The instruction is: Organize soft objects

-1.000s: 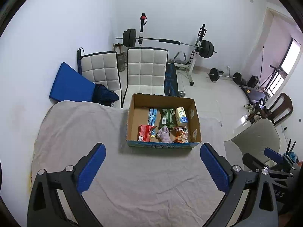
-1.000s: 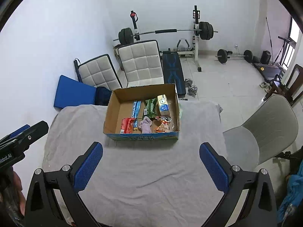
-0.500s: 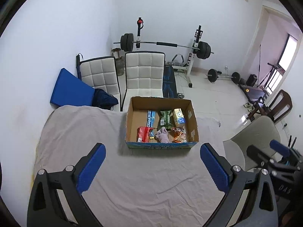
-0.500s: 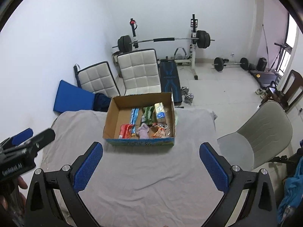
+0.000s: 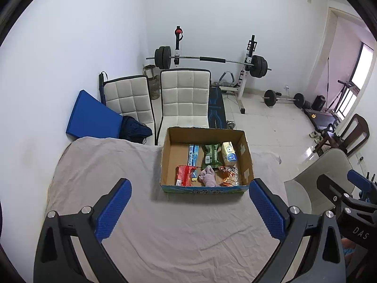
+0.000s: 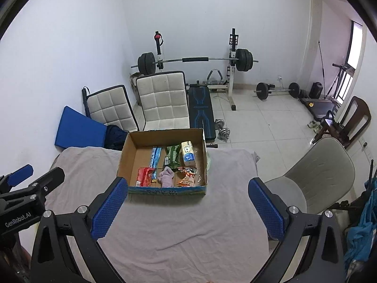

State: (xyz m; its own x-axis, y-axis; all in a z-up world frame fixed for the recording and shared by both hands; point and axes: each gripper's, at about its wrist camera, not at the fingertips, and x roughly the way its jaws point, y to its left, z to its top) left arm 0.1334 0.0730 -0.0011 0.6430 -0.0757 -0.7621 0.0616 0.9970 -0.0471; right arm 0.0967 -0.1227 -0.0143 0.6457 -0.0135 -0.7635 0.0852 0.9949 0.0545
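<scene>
An open cardboard box stands at the far side of a table under a grey cloth. It holds a crumpled lilac cloth, a red packet, a green packet, a yellow pack, a blue bar and an orange wrapper. My left gripper and right gripper are open and empty, high above the near part of the table.
Two white padded chairs and a blue mat stand behind the table. A grey chair is at its right. A barbell rack, bench and dumbbells fill the floor beyond.
Both grippers have risen and drawn back, so the box looks smaller and more of the room shows. Both stay open and empty.
</scene>
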